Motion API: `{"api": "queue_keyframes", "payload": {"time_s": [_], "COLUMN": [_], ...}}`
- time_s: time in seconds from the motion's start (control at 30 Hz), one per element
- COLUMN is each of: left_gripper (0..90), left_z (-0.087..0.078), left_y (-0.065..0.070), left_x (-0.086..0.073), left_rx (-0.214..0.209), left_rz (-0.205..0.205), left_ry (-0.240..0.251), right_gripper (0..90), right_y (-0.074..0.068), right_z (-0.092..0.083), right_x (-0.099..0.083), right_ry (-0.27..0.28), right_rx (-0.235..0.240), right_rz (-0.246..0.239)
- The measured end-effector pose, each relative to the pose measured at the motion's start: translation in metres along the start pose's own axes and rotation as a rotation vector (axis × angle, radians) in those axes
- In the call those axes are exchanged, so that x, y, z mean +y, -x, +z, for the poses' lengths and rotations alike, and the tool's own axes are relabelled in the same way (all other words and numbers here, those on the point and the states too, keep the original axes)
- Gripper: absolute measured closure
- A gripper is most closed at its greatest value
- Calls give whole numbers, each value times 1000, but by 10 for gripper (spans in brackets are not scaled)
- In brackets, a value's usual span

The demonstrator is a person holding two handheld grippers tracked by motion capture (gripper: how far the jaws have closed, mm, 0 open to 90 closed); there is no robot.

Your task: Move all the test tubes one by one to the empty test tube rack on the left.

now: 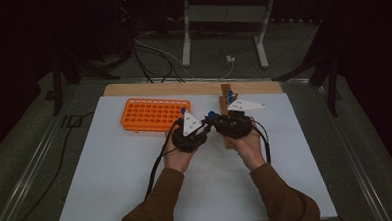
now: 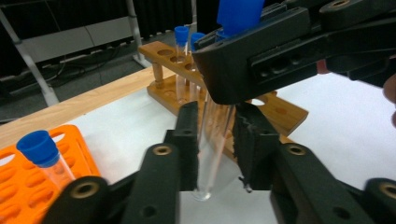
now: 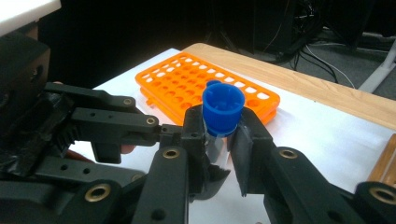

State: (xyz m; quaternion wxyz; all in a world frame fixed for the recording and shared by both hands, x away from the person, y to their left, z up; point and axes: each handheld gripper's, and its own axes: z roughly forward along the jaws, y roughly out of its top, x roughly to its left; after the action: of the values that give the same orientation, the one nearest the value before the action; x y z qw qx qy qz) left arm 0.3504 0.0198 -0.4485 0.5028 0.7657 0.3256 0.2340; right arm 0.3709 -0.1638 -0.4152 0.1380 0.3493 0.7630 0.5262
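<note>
Holding a clear glass test tube with a blue plastic cap [image 2: 212,140] between them, both tools meet in the middle of the high view, above the white desk [image 1: 137,193]. The right hand-held gripper [image 3: 218,135] is clenched on the tube just under the cap. The left hand-held gripper [image 2: 215,144] has its pads closed against the lower glass body, so it is grasping the same tube.

I judge the tube as light, stiff, smooth and easy to break; a slippery wall like this is better taken on the straight body with soft pressure, not on the rounded bottom.

At the upper left of the high view lies an orange plastic rack with many round holes [image 1: 154,115]; one capped tube [image 2: 44,156] stands in it. The brown wooden rack [image 2: 285,112] behind holds two more capped tubes [image 2: 182,60].
</note>
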Motion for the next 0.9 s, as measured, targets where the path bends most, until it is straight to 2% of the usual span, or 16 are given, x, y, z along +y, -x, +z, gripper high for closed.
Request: {"api": "queue_keyframes", "payload": {"time_s": [0.2,0.4,0.5,0.6,0.73,0.9], "left_gripper": [779,783,783,783,783,783], "left_z": [-1,-1,-2,-4,-6,-11], "left_y": [-1,-11,-16,-19,-23,-31], "left_x": [-1,-4,-5,-5,-5,-4], "left_rx": [-9,10,23,45,56,70], "left_rz": [17,-26,-39,-42,-46,-64], "left_ry": [-1,-6,-8,-15,-14,-7], "right_gripper": [757,550,454,345,145,31], "right_y": [-1,0,4,6,8,12], "right_z": [1,-4,-8,-12,-14,-19], "right_x": [0,-1,0,-1,-5,-12], "right_ry": [-3,30,51,65,61,57], "right_rx": [13,32,34,11,-36,-64], "right_rz": [-7,-16,0,1,-9,-3]}}
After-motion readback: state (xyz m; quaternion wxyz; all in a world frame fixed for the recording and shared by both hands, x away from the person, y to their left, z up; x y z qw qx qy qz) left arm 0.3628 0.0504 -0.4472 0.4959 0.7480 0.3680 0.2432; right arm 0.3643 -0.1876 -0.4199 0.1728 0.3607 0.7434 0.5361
